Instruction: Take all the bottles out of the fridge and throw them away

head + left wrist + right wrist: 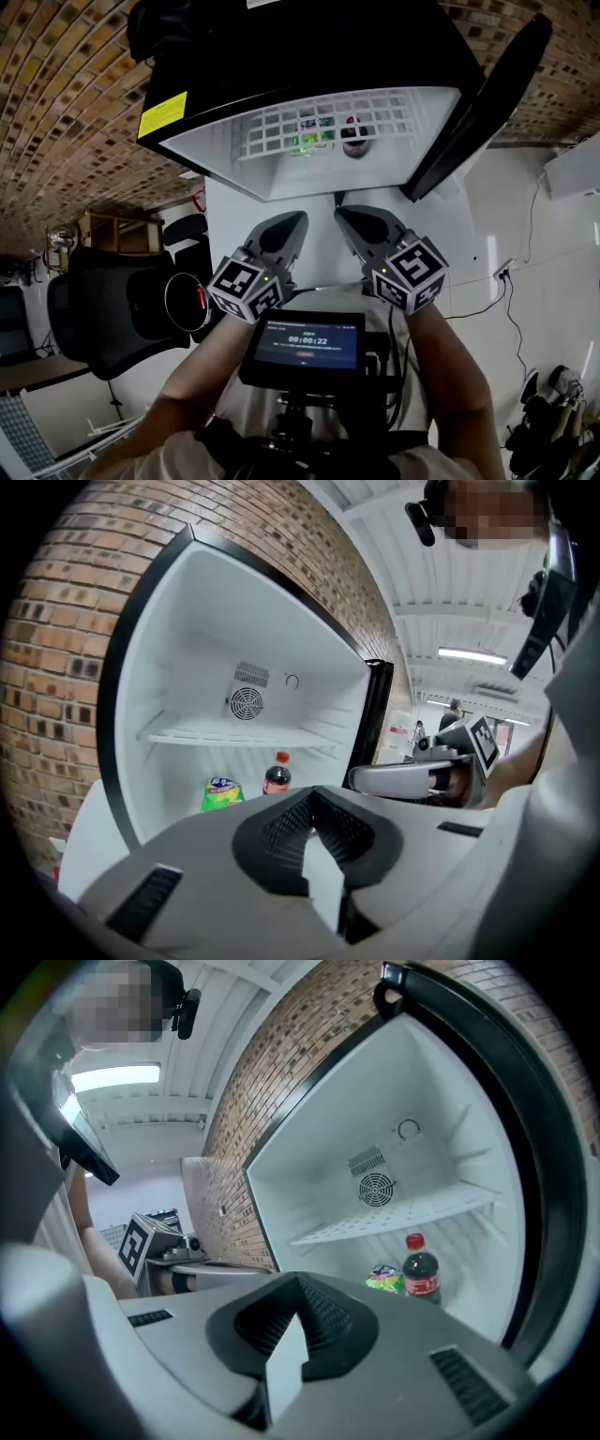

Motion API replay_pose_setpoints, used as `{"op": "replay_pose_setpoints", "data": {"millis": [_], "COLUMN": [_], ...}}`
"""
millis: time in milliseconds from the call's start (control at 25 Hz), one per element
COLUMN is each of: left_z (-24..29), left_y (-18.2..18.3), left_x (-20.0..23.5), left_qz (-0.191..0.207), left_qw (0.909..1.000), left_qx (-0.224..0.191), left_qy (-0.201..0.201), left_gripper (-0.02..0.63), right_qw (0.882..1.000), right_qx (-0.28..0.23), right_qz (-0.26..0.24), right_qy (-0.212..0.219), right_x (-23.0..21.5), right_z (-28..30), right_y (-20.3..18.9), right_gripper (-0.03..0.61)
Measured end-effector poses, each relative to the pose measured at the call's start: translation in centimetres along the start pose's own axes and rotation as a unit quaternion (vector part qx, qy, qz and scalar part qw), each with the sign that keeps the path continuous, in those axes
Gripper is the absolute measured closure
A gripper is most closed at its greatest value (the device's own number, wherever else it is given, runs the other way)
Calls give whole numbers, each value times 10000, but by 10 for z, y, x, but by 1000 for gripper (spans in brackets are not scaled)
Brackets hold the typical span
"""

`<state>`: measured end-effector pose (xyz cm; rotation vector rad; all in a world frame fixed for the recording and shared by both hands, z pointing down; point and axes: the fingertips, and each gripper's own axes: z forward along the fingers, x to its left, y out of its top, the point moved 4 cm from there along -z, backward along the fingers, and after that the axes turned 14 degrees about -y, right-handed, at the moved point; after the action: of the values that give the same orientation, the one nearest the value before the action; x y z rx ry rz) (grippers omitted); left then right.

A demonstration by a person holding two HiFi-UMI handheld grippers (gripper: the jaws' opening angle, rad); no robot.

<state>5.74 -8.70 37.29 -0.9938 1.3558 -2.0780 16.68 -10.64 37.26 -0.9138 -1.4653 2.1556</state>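
A small fridge [216, 159] stands open in front of me. On its floor, under the wire shelf [394, 114], stands a dark cola bottle with a red cap [354, 134] [277, 777] [421, 1274], and a green snack bag [314, 141] [221, 794] [384, 1280] lies just left of it. My left gripper [300, 218] [314, 797] and right gripper [339, 214] [298, 1286] hover side by side short of the opening. Both are shut, with nothing between the jaws. Each shows in the other's view: the right gripper [412, 778], the left gripper [187, 1260].
The black fridge door [487, 103] swings open to the right. The fridge sits against a brick wall [66, 84]. A black office chair [122, 309] is at the left, and cables [497, 291] trail over the white floor at the right.
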Motion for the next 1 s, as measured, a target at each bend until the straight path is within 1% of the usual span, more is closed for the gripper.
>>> {"op": "replay_pose_setpoints", "data": {"millis": [160,360,480,600,720,880,1000], "left_z": [21,32,32,31,29,27,24], "left_y": [4,4,0,3,-1,6,4], "left_x": [-4,-6,-3,-3,2,-4,0], "left_qz": [232,241,305,265,403,71,96], "left_qw": [9994,9990,9987,9990,9985,9990,9991], "left_qx": [87,164,192,247,242,76,29], "left_qy": [-225,-333,-354,-274,-297,-438,-412], "left_gripper": [612,612,612,612,612,612,611], "right_qw": [9998,9996,9996,9997,9997,9997,9997], "right_qx": [-86,-100,-80,-56,-39,-28,-32], "right_qz": [58,100,114,122,118,125,128], "right_qy": [-168,-238,-236,-215,-192,-191,-206], "right_x": [-16,-25,-26,-25,-23,-20,-18], "right_z": [-6,-8,-6,-4,-1,1,1], "right_y": [4,5,4,3,2,1,0], "right_gripper": [574,574,574,574,574,575,574]}}
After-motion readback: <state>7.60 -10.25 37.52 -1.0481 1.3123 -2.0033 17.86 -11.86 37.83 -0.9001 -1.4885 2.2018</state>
